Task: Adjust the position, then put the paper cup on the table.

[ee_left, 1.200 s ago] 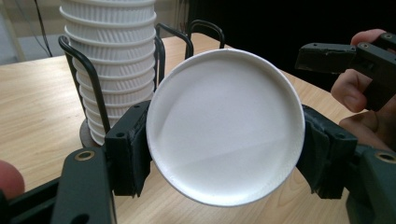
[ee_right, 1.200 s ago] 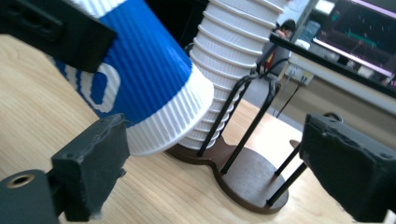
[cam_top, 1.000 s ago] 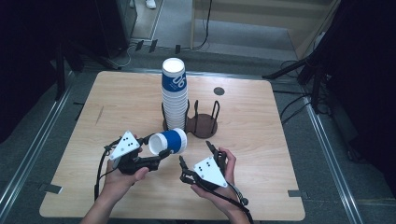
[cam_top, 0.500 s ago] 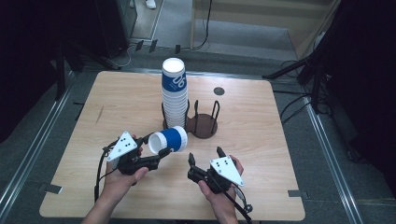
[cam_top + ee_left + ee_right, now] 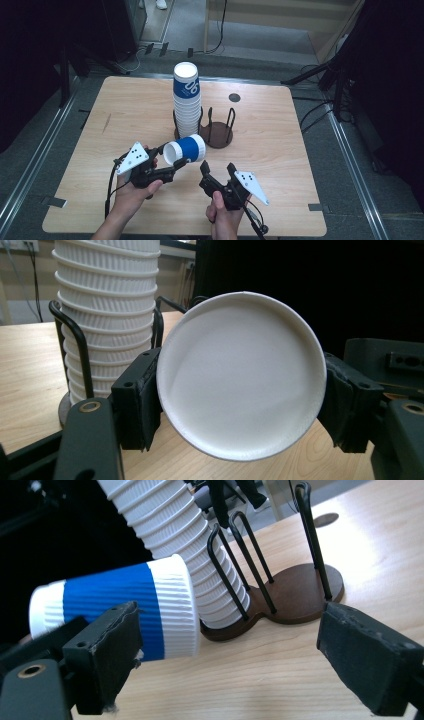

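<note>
While blue cup is clamped sideways in left gripper above bench, long axis level, base toward cup stack. Right gripper, just right of cup, jaws part-open, just been closing, nothing between pads.

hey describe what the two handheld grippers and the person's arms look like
Both the left gripper and right gripper are black, each with two blocky jaws faced with dark padding. Each carries a pale grey three-cornered plate dotted with small dark marks, and a thin black cable trails back from each. The forearms are bare, with no sleeves in view.
</note>
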The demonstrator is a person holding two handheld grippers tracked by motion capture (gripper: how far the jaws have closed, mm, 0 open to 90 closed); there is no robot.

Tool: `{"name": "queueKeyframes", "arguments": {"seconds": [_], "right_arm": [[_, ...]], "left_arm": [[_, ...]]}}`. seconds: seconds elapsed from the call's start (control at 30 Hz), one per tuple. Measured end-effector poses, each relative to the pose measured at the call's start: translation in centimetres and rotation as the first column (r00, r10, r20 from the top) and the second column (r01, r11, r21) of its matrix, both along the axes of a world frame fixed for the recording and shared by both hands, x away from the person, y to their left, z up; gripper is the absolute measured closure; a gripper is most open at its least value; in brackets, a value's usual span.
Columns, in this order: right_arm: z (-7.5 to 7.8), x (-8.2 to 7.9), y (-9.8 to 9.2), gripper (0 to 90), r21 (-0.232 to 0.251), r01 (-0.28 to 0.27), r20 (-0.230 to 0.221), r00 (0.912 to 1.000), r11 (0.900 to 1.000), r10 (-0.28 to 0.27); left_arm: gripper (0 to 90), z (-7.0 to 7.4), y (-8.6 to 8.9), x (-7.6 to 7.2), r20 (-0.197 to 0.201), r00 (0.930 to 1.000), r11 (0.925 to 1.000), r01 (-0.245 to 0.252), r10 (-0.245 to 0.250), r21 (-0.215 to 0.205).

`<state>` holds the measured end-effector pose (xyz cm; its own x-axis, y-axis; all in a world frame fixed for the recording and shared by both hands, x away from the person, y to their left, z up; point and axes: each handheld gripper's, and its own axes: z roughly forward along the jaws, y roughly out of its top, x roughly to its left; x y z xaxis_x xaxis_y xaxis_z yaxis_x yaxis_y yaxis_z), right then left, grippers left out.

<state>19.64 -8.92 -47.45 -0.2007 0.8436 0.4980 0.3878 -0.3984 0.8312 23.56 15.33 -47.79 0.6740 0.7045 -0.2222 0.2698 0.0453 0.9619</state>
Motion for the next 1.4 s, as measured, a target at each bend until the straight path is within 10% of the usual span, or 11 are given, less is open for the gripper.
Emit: {"name": "queueKeyframes", "arguments": {"seconds": [0.23, 0.4, 0.7, 1.03, 1.1, 1.3, 1.4], "right_arm": [[0.3, 0.1, 0.0, 11.2, 0.137, 0.020, -0.062, 0.9980, 0.990, -0.011], [0.8, 0.3, 0.1, 10.2, 0.279, 0.037, -0.115, 0.9934, 0.960, -0.005], [1.1, 0.6, 0.3, 10.1, 0.392, 0.064, -0.177, 0.9841, 0.918, 0.007], [0.9, 1.1, 0.3, 10.2, 0.510, 0.094, -0.254, 0.9660, 0.855, 0.045], [0.5, 1.1, 0.1, 10.1, 0.567, 0.116, -0.276, 0.9597, 0.815, 0.055], [0.1, 1.3, 0.2, 10.1, 0.603, 0.136, -0.298, 0.9524, 0.786, 0.064], [-0.1, 1.5, 0.5, 10.1, 0.642, 0.133, -0.311, 0.9456, 0.755, 0.097]], "left_arm": [[29.1, -0.1, -0.2, 0.0, 0.020, 0.9998, 0.9995, 0.003, -0.002, -0.031], [29.2, -0.1, -0.4, -0.1, 0.029, 0.9996, 0.9992, 0.003, -0.002, -0.039], [29.2, -0.2, -0.7, -0.2, 0.051, 0.9987, 0.9983, -0.002, 0.005, -0.058], [29.2, -0.3, -1.1, -0.3, 0.072, 0.9974, 0.9973, 0.000, 0.006, -0.074], [29.2, -0.3, -1.1, -0.3, 0.073, 0.9973, 0.9971, 0.001, 0.004, -0.077], [29.2, -0.1, -1.3, -0.4, 0.082, 0.9966, 0.9962, 0.001, 0.006, -0.087], [29.1, -0.3, -1.6, -0.4, 0.083, 0.9965, 0.9962, 0.002, 0.005, -0.087]]}}
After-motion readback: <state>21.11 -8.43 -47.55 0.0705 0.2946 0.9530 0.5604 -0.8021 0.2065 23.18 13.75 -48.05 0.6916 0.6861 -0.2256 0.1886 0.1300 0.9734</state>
